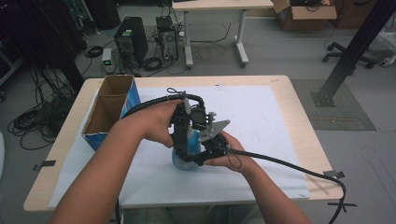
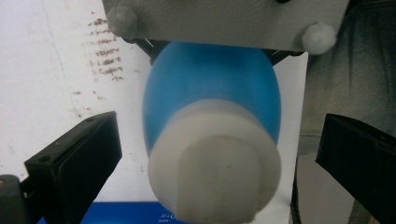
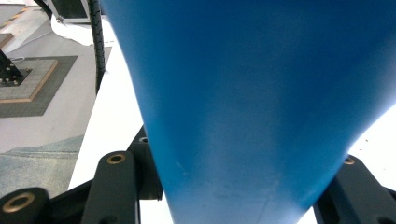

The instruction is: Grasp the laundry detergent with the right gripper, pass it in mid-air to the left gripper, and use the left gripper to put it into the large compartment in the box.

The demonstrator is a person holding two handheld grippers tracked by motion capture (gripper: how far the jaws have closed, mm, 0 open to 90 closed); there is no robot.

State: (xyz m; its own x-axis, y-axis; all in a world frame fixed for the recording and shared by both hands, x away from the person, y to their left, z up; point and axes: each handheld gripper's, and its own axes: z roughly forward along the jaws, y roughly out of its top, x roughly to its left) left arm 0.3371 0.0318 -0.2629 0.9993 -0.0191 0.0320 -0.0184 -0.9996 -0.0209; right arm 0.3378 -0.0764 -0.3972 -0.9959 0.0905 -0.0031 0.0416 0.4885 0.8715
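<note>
Two hand-held grippers meet over the near middle of the white sheet (image 1: pixel 261 140) that covers the table (image 1: pixel 299 121), with a blue bottle (image 1: pixel 186 158) between them. Right gripper (image 1: pixel 201 156): its black jaws are closed on the bottle's blue body, pinching it from both sides. Left gripper (image 1: pixel 180 140): jaws spread wide, standing on either side of the white cap (image 2: pixel 215 161) without touching it. Seen along the left gripper's jaws, the bottle's long axis runs almost straight toward that camera, cap end nearest and rounded body behind. An open cardboard box (image 1: pixel 109 109) with blue sides sits well apart at the table's left.
</note>
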